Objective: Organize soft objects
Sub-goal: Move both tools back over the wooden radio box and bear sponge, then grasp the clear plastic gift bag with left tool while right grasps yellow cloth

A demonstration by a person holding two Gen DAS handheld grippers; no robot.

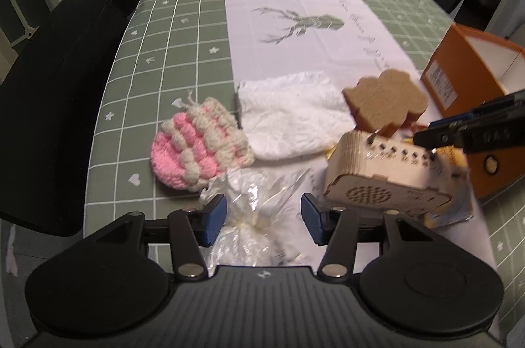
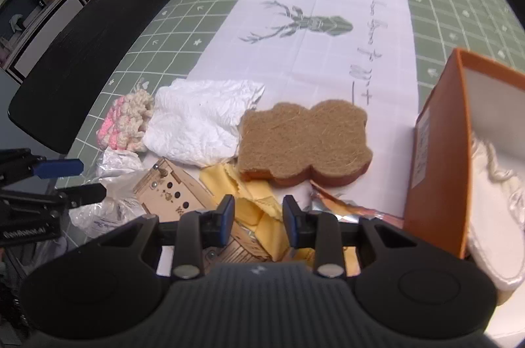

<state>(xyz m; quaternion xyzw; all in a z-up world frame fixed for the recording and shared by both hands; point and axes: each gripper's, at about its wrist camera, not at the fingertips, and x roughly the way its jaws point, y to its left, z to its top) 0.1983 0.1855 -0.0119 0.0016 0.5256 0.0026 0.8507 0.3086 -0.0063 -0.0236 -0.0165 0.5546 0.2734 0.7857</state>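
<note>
Left wrist view is showing the left gripper (image 1: 264, 218) gaping open around a clear plastic bag (image 1: 252, 210); the right gripper (image 2: 257, 218) is spreading above yellow cloth (image 2: 259, 210), orange box (image 2: 436, 157) rightward.

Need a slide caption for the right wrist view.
Open right claw over yellow cloth, toast-shaped sponge ahead, orange box at right.

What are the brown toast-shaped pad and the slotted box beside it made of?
Toast-shaped pad: looks like a coarse fibre scrubbing face, matted and hairy, over a smooth orange-brown sponge layer along its edge. Slotted box: pale thin plywood, apparently laser-cut, with darkened edges and neat punched holes; rigid, not soft.
</note>
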